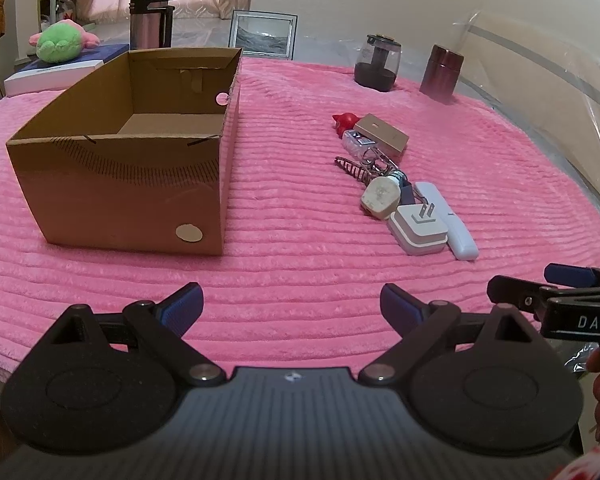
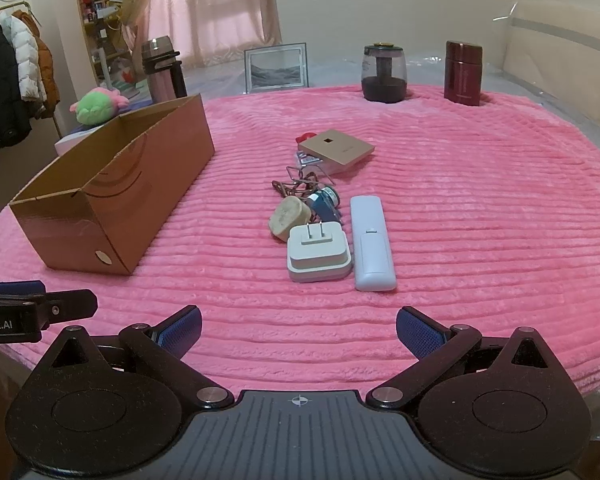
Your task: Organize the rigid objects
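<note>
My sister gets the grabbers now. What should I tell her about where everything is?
Left hand-held gripper: open, holding nothing, low over the pink blanket.
Right hand-held gripper: open, holding nothing.
Cardboard box: sits on the left; the part of its inside that shows is bare.
Small things lie in a row to the box's right: white remote, white plug adapter, round beige plug, tan flat box, plus some wire and small bits.
Done: nothing packed yet.
Left: probably put each one in the box.
</note>
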`<state>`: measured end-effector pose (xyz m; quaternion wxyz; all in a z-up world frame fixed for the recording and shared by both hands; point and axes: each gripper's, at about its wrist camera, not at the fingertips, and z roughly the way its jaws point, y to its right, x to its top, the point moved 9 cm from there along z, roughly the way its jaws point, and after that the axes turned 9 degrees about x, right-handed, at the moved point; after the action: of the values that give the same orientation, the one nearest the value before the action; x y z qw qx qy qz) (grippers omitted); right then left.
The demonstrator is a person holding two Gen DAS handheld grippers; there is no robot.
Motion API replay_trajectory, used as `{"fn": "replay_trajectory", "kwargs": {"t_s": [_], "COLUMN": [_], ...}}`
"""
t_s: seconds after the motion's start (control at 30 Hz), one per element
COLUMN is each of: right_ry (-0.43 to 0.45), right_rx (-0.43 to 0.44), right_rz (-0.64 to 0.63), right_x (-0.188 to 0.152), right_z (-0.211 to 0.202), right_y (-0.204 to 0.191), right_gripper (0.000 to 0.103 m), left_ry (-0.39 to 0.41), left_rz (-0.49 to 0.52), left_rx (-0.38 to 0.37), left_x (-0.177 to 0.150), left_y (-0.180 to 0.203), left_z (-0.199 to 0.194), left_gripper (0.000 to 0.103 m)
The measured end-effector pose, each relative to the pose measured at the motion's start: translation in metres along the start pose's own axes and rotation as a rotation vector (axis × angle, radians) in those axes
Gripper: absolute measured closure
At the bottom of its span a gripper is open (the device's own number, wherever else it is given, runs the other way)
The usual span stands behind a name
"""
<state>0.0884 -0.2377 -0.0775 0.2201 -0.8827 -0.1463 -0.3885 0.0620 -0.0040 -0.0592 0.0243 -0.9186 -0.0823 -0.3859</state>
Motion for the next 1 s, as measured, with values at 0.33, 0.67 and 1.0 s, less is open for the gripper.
{"fn": "replay_trajectory", "kwargs": {"t_s": [0.33, 0.67, 1.0], "right_ry": [0.001, 0.001, -0.004], "right_rx": [-0.008, -0.008, -0.009], "right_rz": [-0.001, -0.002, 0.001], "right_x": [0.0012, 0.0007, -0.0018], "right_z": [-0.0003, -0.0009, -0.0003], "right_y": [0.0006, 0.0008, 0.0019], "right_gripper": [0.002, 0.002, 0.002], "left_ry": [0.007, 0.005, -0.002], "left_rz": [-0.004, -0.011, -0.015], "left_rx": [-0.012, -0.012, -0.014], "left_x": [0.002, 0.0017, -0.0012], "left_y": [0.0012, 0.0008, -0.0001], "left_z": [0.0, -0.0011, 0.0016], "left_gripper": [0.01, 0.01, 0.01]}}
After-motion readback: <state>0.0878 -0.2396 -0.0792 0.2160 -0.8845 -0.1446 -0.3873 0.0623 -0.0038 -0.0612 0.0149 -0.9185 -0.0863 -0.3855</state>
